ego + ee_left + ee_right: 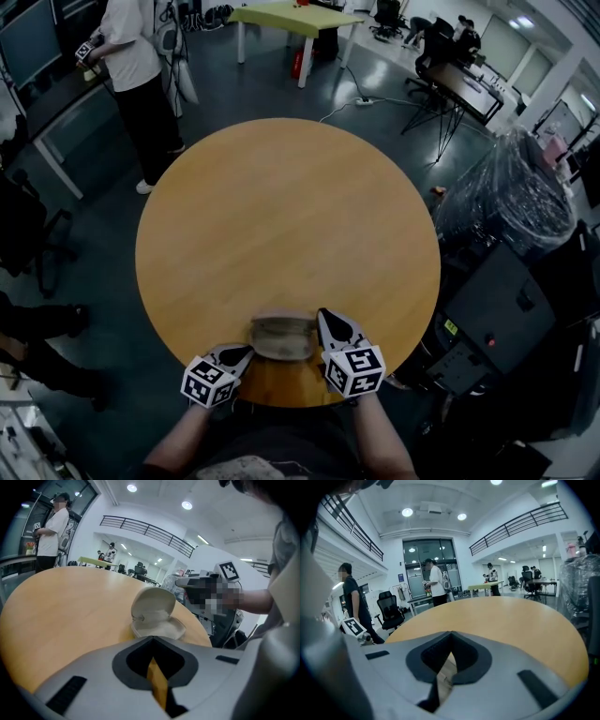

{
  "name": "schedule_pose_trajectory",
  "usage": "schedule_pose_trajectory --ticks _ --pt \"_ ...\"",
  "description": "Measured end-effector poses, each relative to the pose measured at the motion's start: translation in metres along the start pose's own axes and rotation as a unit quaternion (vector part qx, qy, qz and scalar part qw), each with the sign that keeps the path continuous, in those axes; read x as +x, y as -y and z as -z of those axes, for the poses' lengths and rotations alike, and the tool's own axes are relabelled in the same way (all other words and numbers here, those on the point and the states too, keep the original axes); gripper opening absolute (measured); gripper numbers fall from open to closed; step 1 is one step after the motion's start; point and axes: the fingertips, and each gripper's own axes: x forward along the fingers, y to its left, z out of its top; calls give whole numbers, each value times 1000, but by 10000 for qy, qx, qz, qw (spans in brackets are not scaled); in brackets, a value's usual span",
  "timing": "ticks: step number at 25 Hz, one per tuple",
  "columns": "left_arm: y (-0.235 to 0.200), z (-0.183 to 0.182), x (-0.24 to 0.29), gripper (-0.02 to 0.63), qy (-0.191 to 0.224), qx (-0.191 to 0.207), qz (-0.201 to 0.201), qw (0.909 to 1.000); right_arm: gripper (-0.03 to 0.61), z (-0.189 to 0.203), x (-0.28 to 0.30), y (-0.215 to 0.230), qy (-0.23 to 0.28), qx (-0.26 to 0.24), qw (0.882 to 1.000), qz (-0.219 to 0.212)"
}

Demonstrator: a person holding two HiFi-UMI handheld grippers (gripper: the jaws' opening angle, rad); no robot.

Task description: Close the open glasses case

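A beige glasses case (281, 337) lies near the front edge of the round wooden table (281, 225). In the left gripper view the case (157, 616) stands open, its lid tilted up over the base. My left gripper (244, 354) is shut, its tip just left of the case. My right gripper (325, 321) is also shut and sits by the case's right end. Seen from the left gripper (151, 639), the case is a short way ahead, with the right gripper (197, 584) beyond it. Under the right gripper (451, 634), a beige sliver shows through the slit between the jaws.
A person (136, 66) stands beyond the table at the far left by a desk. A green table (291, 19) is at the back. A plastic-wrapped bundle (511, 197) and black equipment (497, 309) crowd the table's right side.
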Motion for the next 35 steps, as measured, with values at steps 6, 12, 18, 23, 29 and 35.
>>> schedule_pose_trajectory --ticks 6,12,18,23,29,35 --pt "2 3 -1 8 -66 154 39 9999 -11 26 30 -6 -831 93 9965 -46" --pt "1 1 -5 8 -68 157 128 9998 -11 34 14 -24 -823 327 9960 -115" --pt "0 1 -12 8 26 210 194 9996 -11 53 -5 -38 -855 408 9955 -68" --pt "-3 -18 -33 8 407 228 74 9989 -11 65 -13 -45 -931 526 9943 -42" --pt "8 -37 -28 8 487 534 139 9973 -11 82 -22 -48 -1030 775 9916 -75" --pt "21 -33 -8 8 352 590 321 9971 -11 93 -23 -53 -1087 563 9925 -35"
